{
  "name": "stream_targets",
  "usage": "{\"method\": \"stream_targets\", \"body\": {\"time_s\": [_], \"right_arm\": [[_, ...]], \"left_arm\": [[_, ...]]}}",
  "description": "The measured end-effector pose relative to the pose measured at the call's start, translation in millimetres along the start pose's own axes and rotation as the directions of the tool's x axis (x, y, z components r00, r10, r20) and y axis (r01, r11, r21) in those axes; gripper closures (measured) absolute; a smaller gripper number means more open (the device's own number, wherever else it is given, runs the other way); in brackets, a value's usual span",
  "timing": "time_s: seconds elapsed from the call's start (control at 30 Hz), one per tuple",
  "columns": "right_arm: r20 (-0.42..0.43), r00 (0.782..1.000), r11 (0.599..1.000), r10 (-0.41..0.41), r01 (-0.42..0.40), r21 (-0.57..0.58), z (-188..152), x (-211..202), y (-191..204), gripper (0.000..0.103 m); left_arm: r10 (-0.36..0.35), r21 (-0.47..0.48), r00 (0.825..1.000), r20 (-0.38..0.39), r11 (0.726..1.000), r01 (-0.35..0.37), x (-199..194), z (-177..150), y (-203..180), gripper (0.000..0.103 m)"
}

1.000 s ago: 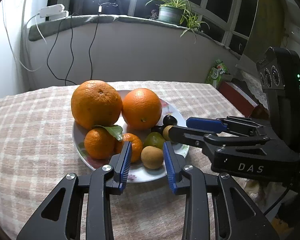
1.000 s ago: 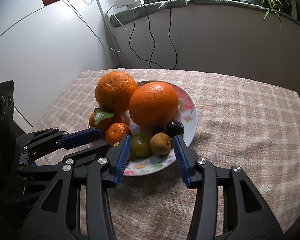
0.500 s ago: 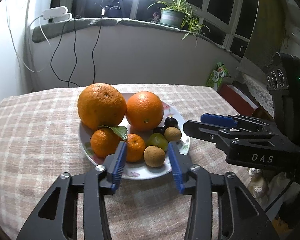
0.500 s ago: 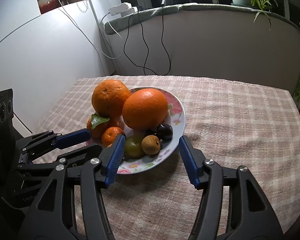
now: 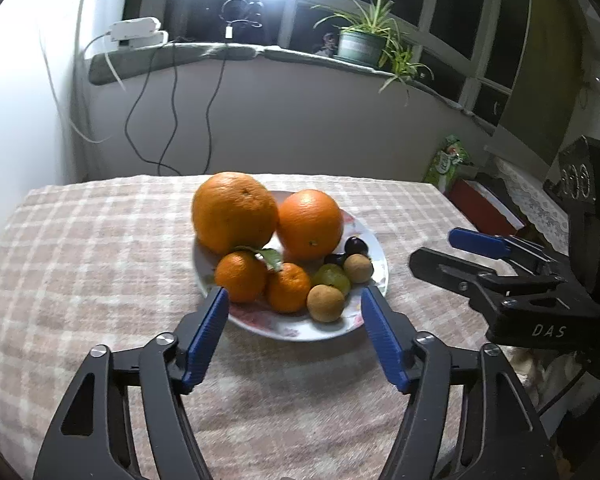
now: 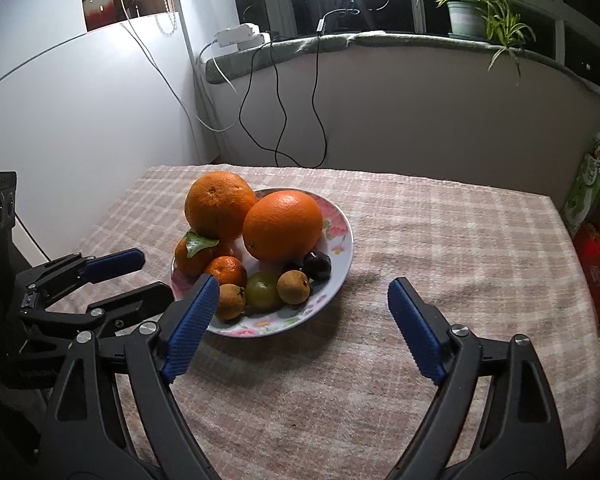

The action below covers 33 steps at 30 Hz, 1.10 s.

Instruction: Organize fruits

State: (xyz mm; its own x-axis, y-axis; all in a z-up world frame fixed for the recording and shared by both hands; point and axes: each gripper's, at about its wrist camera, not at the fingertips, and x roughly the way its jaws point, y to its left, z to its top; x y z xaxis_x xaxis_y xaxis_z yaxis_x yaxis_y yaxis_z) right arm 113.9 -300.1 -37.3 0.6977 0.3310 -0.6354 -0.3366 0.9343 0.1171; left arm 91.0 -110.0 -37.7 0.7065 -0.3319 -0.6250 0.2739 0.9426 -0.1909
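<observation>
The left gripper [image 5: 292,308] is spread wide with nothing between its blue pads, tips just short of the near rim of the plate [image 5: 292,330]. The right gripper [image 6: 300,300] gapes wider still, empty, also just in front of the plate. On the plate, nearest first: two brown longans [image 5: 326,303], a green fruit [image 5: 332,275], two mandarins [image 5: 287,287], a dark plum [image 6: 317,265], then two big oranges [image 5: 234,212]. Only the right view shows the red candle [image 6: 97,7] beyond the plate, far left
</observation>
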Motion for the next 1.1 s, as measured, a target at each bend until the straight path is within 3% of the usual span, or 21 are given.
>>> {"method": "stream_targets", "body": {"time_s": [0.3,0.37,0.5,0.63,1.1], "right_arm": [[0.022,0.999,0.999,-0.038,0.038,-0.006,-5.0,-16.0,6.6,0.014],[0.031,0.998,0.999,-0.048,0.048,-0.006,-6.0,-20.3,8.5,0.014],[0.056,0.997,0.998,-0.062,0.062,0.002,-9.1,-30.5,12.0,0.013],[0.079,0.994,0.997,-0.076,0.076,0.007,-12.8,-38.7,14.1,0.005],[0.091,0.992,0.996,-0.084,0.085,-0.008,-16.0,-45.9,21.5,0.004]], "left_arm": [[0.056,-0.009,0.998,0.013,0.998,-0.056,-19.0,-4.3,5.2,0.030],[0.066,-0.012,0.998,0.016,0.998,-0.066,-23.5,-5.4,5.7,0.022],[0.082,-0.025,0.996,0.031,0.996,-0.082,-33.3,-8.7,6.6,0.022],[0.081,-0.042,0.996,0.034,0.996,-0.079,-38.6,-9.5,9.1,0.022],[0.089,-0.037,0.995,0.054,0.996,-0.087,-49.3,-10.8,3.5,0.022]]}}
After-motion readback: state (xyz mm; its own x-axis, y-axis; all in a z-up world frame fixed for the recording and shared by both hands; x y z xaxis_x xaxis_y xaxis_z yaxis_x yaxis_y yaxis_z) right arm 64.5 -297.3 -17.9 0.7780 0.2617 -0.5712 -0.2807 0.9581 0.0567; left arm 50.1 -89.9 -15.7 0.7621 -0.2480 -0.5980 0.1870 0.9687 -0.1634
